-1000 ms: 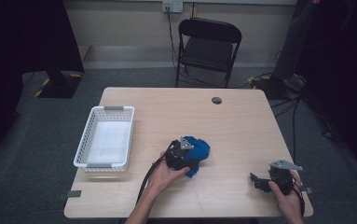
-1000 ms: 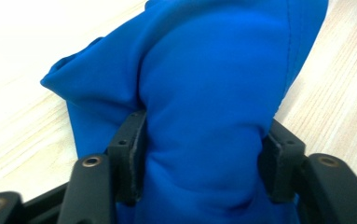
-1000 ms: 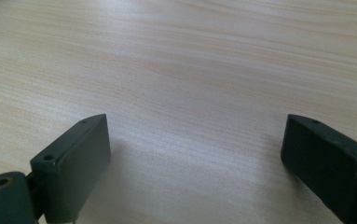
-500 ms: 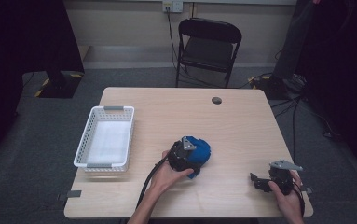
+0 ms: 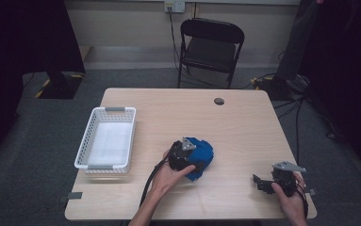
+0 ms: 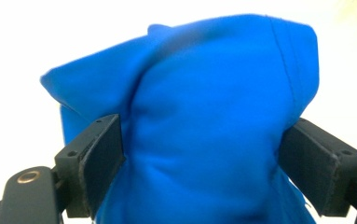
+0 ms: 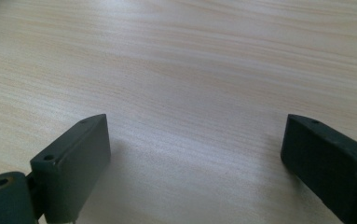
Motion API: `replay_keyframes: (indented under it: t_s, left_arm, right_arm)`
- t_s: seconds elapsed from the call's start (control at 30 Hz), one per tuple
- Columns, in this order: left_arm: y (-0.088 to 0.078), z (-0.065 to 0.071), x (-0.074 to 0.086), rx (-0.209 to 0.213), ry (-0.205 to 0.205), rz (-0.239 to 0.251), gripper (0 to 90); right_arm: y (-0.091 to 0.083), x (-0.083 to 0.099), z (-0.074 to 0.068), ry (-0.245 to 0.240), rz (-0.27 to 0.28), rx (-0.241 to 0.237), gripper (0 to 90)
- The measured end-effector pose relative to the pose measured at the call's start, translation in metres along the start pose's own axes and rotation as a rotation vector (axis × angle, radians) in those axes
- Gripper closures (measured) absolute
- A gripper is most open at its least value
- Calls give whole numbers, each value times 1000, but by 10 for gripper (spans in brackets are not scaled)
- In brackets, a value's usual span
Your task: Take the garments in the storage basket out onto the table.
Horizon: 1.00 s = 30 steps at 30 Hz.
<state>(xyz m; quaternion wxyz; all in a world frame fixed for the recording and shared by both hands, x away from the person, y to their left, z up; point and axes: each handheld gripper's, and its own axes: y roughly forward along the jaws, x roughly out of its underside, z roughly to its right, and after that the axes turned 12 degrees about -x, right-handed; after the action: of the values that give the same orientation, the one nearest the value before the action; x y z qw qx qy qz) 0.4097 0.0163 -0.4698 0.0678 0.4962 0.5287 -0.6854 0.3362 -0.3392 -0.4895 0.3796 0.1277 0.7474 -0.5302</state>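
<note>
One pale wooden desk (image 5: 244,122) with a rectangular top carries everything described; a black folding chair (image 5: 209,44) stands on the grey floor beyond its far edge. White, rectangular and perforated, the plastic basket (image 5: 88,141) lies along the desk's left edge, about midway between the far and near corners. Right of the basket, nearer the near edge than the far one, sits the bright blue bundle of soft cloth (image 5: 202,153), bunched into a rounded heap on the desk top. The left gripper (image 5: 191,162), black with a grey three-cornered plate on top, is held by the person's left hand (image 5: 166,176) against the near-left side of the blue bundle. In the left gripper view the cloth (image 6: 204,130) bulges up between the two black jaws, which have just been opening and now stand spread at either flank of the bundle; cloth meets both pads, but whether they still press on it cannot be told. The right gripper (image 5: 259,182), likewise black with a grey plate, rests in the right hand (image 5: 291,200) near the desk's near-right corner, well apart from the bundle. Its jaws stand wide apart over bare wood (image 7: 190,84). Smallest, a dark round disc (image 5: 219,101) lies near the far edge, right of centre.
</note>
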Motion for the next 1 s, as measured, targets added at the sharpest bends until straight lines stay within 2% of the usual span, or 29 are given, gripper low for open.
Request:
replay_keyframes:
  t_s: [0.2, 0.47, 0.77, 0.87, 1.0]
  left_arm:
    - [-13, -4, -4, -9, -8, 30, 161]
    - [-27, 1, -6, -29, 38, 44, 167]
    - [-36, -1, -5, -29, 26, 60, 167]
    - [-39, -2, -4, -9, 22, 67, 167]
    - [-44, -3, -3, -33, 27, 65, 168]
  right_arm:
    - [0, 0, 0, 0, 0, 0, 72]
    - [0, 0, 0, -1, 0, 0, 72]
    - [0, 0, 0, -1, 0, 0, 72]
    - [0, 0, 0, -1, 0, 0, 72]
    - [0, 0, 0, 0, 0, 0, 72]
